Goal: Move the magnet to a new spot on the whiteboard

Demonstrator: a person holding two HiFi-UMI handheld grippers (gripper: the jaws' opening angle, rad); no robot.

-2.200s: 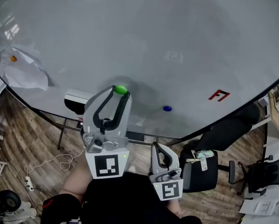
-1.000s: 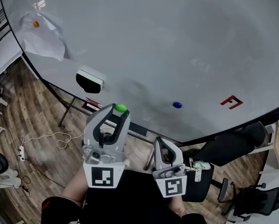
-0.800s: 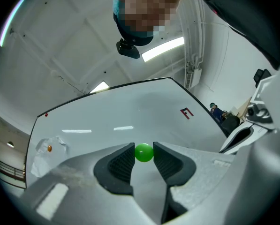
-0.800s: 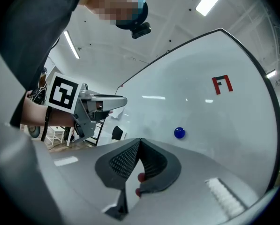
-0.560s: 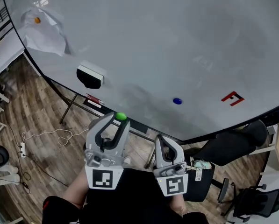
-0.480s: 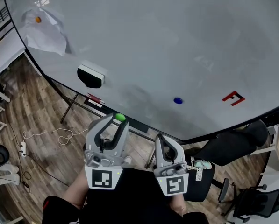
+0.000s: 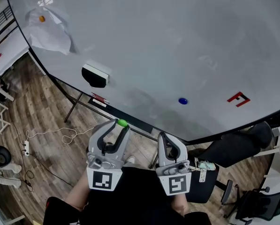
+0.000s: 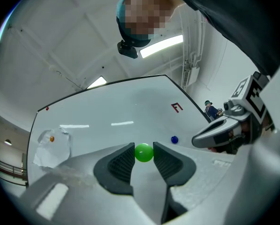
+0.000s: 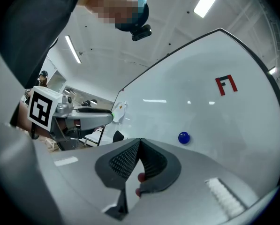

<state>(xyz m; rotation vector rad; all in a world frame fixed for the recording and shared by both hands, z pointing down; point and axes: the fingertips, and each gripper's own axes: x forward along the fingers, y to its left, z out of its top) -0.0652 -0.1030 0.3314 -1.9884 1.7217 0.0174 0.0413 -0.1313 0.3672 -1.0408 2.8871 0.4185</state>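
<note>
The left tool (image 7: 121, 125) clenches the green magnet (image 8: 144, 152) clear of the whiteboard (image 7: 177, 41) lying straight ahead; the right tool (image 9: 139, 142) idles shut.

The left gripper (image 7: 118, 125) and right gripper (image 7: 163, 137) are pale grey with black ribbed pads (image 8: 123, 162). Each bears a black-and-white marker cube (image 7: 102, 180). The person's top (image 7: 130, 201) is black.

Whiteboard (image 7: 168, 41) ctr wide open; eraser (image 7: 95, 75) & crumpled paper (image 7: 49, 32) crowd left side, blue magnet (image 7: 182, 101) low right.
</note>
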